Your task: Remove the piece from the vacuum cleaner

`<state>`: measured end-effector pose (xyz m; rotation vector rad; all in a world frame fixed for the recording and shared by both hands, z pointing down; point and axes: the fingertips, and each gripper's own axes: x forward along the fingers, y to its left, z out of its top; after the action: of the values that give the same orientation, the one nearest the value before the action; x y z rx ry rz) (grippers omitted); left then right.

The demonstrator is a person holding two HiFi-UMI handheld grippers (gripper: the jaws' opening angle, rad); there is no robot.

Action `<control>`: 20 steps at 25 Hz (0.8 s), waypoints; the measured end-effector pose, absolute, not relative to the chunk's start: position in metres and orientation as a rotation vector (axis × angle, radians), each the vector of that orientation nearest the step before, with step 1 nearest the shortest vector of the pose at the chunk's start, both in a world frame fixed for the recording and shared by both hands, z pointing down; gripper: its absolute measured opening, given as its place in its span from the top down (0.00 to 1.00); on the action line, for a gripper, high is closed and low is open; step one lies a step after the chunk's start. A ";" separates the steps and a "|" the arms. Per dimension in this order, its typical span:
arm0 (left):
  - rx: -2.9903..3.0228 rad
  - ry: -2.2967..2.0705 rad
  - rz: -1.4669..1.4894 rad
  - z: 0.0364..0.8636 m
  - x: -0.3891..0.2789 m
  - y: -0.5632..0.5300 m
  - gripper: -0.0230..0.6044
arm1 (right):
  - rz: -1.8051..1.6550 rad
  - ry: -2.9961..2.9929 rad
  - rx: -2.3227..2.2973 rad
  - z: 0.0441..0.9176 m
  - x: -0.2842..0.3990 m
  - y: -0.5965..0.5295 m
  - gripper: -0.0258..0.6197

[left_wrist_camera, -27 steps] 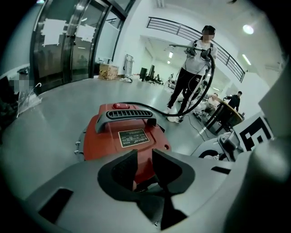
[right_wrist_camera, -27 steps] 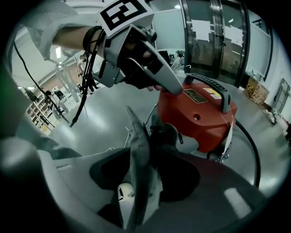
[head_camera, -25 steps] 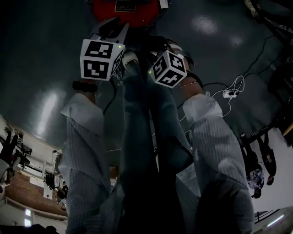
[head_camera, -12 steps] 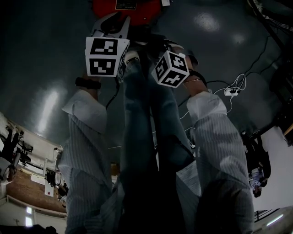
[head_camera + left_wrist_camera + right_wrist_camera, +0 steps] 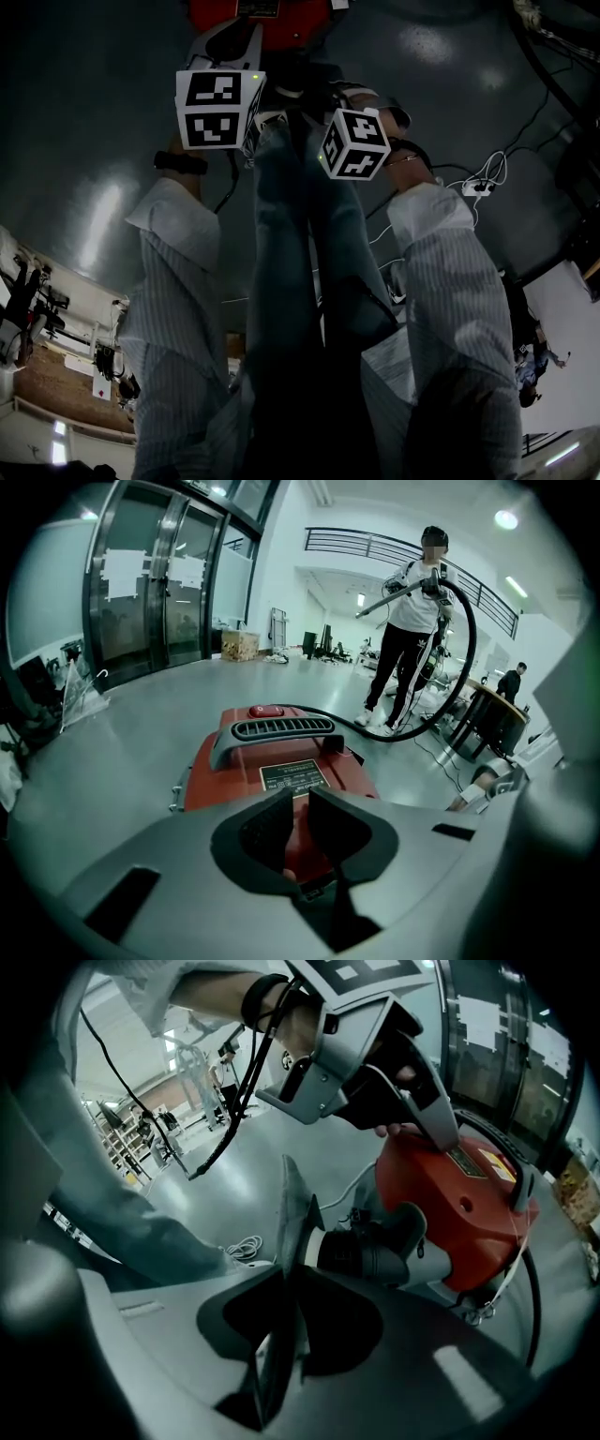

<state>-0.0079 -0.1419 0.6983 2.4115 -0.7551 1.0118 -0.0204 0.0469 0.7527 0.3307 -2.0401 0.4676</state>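
The left gripper (image 5: 300, 808) sits low over the top of the red vacuum cleaner (image 5: 211, 775), just short of its grey handle (image 5: 274, 729). Its jaws stand a narrow slit apart, and only the red body shows through the gap. A black hose (image 5: 464, 658) runs from the machine across the floor to a person (image 5: 408, 621) standing well back. To the right, the right gripper (image 5: 291, 1307) is clamped on a thin grey piece (image 5: 292, 1213), seen edge-on. This piece joins a dark connector (image 5: 366, 1251) at the cleaner's side.
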 end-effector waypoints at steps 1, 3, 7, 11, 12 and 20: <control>2.412 -0.757 1.011 0.699 -0.008 -0.142 0.88 | 0.464 -2.040 0.323 0.754 -0.020 0.047 0.88; 2.412 -0.764 1.008 0.702 -0.007 -0.143 0.88 | 0.458 -2.040 0.303 0.757 -0.020 0.047 0.88; 2.403 -0.773 1.003 0.709 -0.010 -0.142 0.88 | 0.439 -2.036 0.229 0.764 -0.025 0.048 0.88; 2.400 -0.787 0.994 0.705 -0.011 -0.141 0.88 | 0.430 -2.039 0.167 0.763 -0.026 0.049 0.87; 2.401 -0.789 0.991 0.703 -0.011 -0.141 0.88 | 0.431 -2.040 0.157 0.761 -0.026 0.050 0.88; 2.397 -0.795 0.989 0.705 -0.007 -0.141 0.88 | 0.439 -2.048 0.100 0.762 -0.024 0.053 0.88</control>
<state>-0.0074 -0.1406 0.7050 2.3971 -0.7950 0.9889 -0.0236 0.0534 0.7617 0.0997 -2.0485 0.4391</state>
